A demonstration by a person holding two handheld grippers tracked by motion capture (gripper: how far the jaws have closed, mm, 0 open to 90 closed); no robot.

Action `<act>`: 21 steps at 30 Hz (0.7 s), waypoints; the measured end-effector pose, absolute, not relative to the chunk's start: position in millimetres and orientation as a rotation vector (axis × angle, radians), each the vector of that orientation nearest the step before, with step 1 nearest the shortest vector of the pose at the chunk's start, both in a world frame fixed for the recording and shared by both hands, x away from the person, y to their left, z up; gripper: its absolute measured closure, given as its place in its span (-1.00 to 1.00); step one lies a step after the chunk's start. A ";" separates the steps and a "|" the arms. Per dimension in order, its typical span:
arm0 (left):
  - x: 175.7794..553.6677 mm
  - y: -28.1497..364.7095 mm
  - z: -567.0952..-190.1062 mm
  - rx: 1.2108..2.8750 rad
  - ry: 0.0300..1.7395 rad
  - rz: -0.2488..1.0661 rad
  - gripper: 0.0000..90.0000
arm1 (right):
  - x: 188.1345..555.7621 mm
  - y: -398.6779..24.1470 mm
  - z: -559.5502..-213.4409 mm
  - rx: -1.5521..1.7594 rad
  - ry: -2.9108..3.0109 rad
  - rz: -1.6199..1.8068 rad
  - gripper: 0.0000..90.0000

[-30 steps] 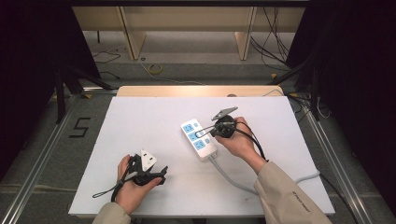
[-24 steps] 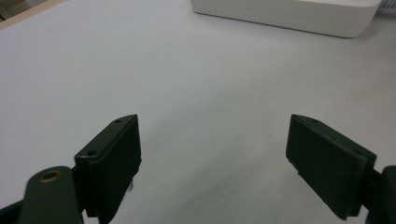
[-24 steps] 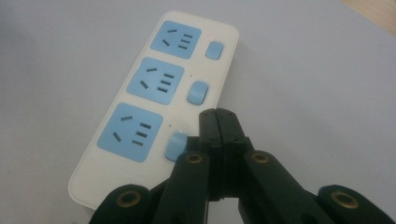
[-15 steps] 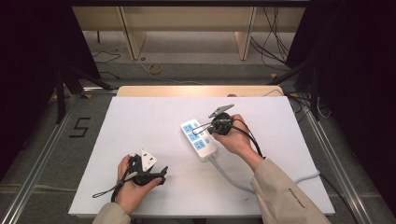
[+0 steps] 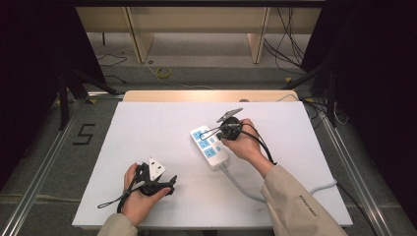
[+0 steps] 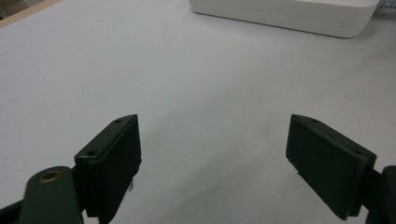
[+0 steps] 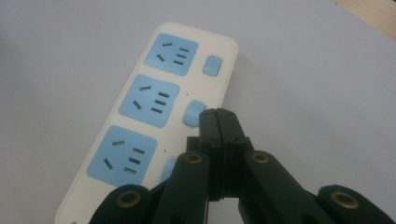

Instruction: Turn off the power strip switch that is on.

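A white power strip (image 5: 209, 146) with three blue sockets lies right of the table's middle. In the right gripper view the strip (image 7: 154, 102) shows a blue switch beside each socket. A small red light (image 7: 206, 48) glows by the far switch (image 7: 211, 65). My right gripper (image 7: 217, 114) is shut with nothing between its jaws, and its tip sits over the edge of the middle switch (image 7: 191, 114); whether it touches, I cannot tell. In the high view the right gripper (image 5: 209, 132) points left over the strip. My left gripper (image 5: 167, 184) rests open near the front left; its jaws (image 6: 212, 140) stand wide over bare table.
The strip's grey cable (image 5: 246, 189) runs from its near end toward the table's right edge (image 5: 324, 187). The strip's white side (image 6: 285, 11) lies ahead of the left gripper. The white tabletop (image 5: 147, 128) has free room at left and back.
The right gripper has crept slightly left over the strip. The left hand has kept still.
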State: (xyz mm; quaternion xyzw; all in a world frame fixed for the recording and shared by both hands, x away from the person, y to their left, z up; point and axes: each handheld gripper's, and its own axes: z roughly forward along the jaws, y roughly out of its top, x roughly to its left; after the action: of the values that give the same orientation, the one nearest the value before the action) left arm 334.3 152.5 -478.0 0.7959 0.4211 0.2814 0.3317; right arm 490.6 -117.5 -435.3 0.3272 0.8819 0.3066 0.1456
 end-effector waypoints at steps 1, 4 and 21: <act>334.3 152.6 -478.0 2.078 1.101 0.735 -0.60 | 491.2 -116.6 -435.2 0.942 2.540 0.883 1.00; 334.4 152.8 -478.1 2.079 1.101 0.735 -0.60 | 493.0 -114.5 -435.5 0.940 2.540 0.882 1.00; 334.6 152.8 -478.4 2.071 1.105 0.736 -0.60 | 500.7 -106.0 -434.4 0.945 2.541 0.871 1.00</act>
State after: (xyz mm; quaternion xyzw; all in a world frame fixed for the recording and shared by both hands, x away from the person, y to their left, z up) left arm 334.6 152.8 -478.4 0.7935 0.4233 0.2818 0.3343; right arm 500.7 -106.0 -434.4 0.3282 0.8827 0.3027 0.1466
